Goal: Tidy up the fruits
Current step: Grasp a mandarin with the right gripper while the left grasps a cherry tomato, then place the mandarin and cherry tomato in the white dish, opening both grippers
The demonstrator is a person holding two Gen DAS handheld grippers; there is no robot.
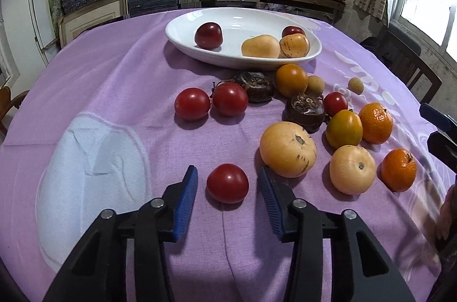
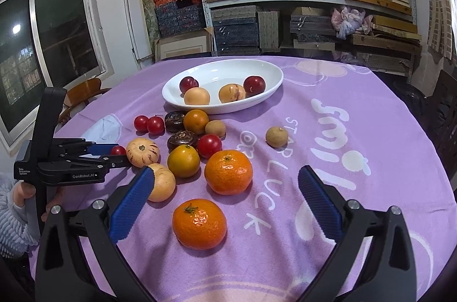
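Observation:
My left gripper [image 1: 228, 182] is open, its blue pads on either side of a red tomato [image 1: 227, 183] on the purple cloth, with gaps on both sides. It also shows in the right wrist view [image 2: 114, 152] at far left. My right gripper [image 2: 225, 187] is open wide and empty, low over two tangerines [image 2: 199, 223] [image 2: 228, 172]. A white oval dish [image 1: 300, 56] at the back holds two dark red plums [image 1: 208, 35] and two pale yellow fruits [image 1: 260, 46]. Several more fruits lie loose between dish and grippers.
Loose fruits include two tomatoes [image 1: 192, 103], dark brown fruits [image 1: 305, 107], pale round melons [image 1: 288, 149], orange persimmons [image 1: 291, 80] and small longans [image 2: 276, 137]. Shelves of boxes stand behind the table. Chairs [image 1: 411, 65] stand at its edges.

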